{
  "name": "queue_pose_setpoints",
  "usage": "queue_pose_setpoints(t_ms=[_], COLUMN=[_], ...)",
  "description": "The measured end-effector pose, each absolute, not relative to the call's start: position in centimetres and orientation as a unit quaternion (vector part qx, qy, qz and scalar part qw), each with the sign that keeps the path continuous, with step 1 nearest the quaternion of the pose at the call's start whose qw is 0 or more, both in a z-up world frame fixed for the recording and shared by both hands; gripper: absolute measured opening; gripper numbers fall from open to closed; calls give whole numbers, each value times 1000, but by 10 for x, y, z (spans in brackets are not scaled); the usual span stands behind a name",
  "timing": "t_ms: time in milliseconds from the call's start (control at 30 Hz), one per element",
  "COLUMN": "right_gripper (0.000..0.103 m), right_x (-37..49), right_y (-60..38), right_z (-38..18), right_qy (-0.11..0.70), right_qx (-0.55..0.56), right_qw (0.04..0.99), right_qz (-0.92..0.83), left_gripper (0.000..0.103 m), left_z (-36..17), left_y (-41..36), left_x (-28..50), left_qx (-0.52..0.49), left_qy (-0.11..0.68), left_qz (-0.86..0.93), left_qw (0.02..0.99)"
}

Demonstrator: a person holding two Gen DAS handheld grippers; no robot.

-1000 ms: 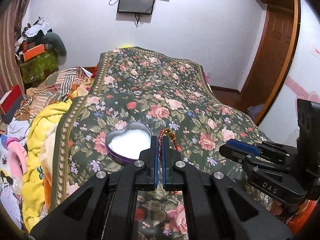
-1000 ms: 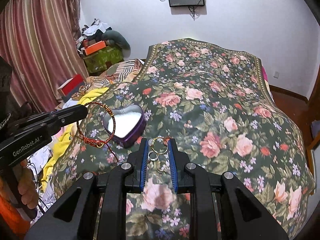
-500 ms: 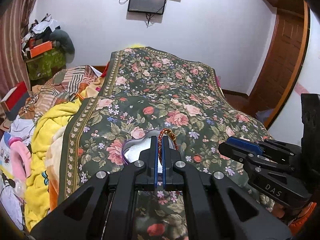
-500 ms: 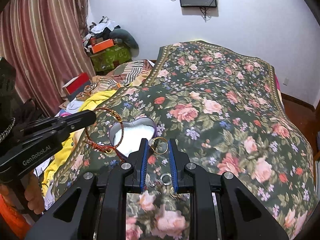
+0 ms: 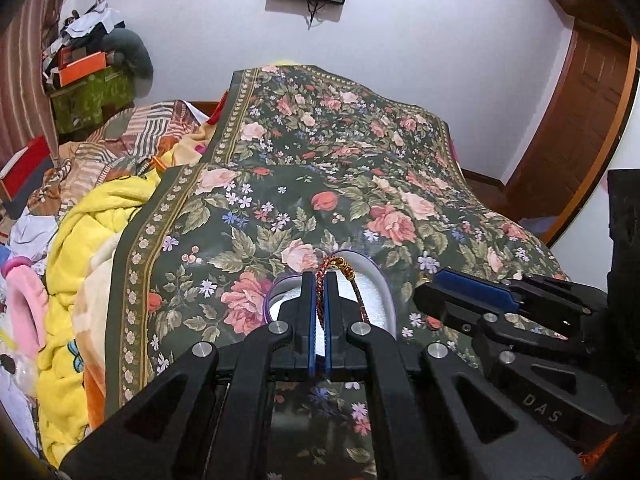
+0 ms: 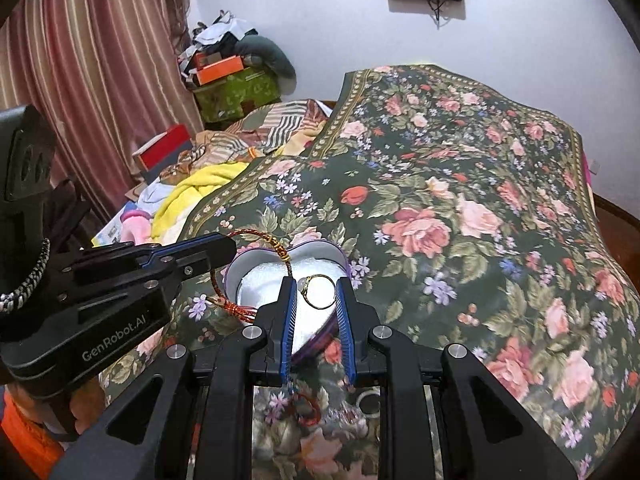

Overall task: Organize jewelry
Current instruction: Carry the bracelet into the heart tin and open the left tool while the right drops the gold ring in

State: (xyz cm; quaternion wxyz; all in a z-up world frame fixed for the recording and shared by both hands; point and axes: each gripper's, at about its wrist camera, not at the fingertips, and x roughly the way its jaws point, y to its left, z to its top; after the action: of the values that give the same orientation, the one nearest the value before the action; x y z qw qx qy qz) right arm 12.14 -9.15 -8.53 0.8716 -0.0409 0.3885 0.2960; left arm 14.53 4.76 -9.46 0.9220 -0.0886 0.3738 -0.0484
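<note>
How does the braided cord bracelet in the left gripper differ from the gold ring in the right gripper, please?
The bracelet is a large red-and-gold braided cord loop with gold beads; the gold ring is a small, thin metal band.

The left gripper pinches the bracelet's cord, its jaws almost together; the right gripper spans the whole ring, jaws wider apart.

The bracelet hangs past the heart-shaped tin, while the ring sits within its outline.

Both are held above the open tin.
</note>
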Motion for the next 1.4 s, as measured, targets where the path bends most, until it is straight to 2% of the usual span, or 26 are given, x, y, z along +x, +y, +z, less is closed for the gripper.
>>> queue_pose_setpoints(t_ms=[900, 1400], right_gripper=[18, 20], right_x=[141, 135], right_y=[-74, -105], right_z=[-103, -77], right_qy=[413, 401], right_qx=[-62, -39], right_qw=[854, 870], right_qz=[310, 283], left_gripper=[2, 14], left_z=[-108, -79], left_y=[47, 46], left_x=[160, 143], left_qx=[-61, -56], left_qy=[395, 372], left_qz=[-54, -43], left_qw=[915, 926])
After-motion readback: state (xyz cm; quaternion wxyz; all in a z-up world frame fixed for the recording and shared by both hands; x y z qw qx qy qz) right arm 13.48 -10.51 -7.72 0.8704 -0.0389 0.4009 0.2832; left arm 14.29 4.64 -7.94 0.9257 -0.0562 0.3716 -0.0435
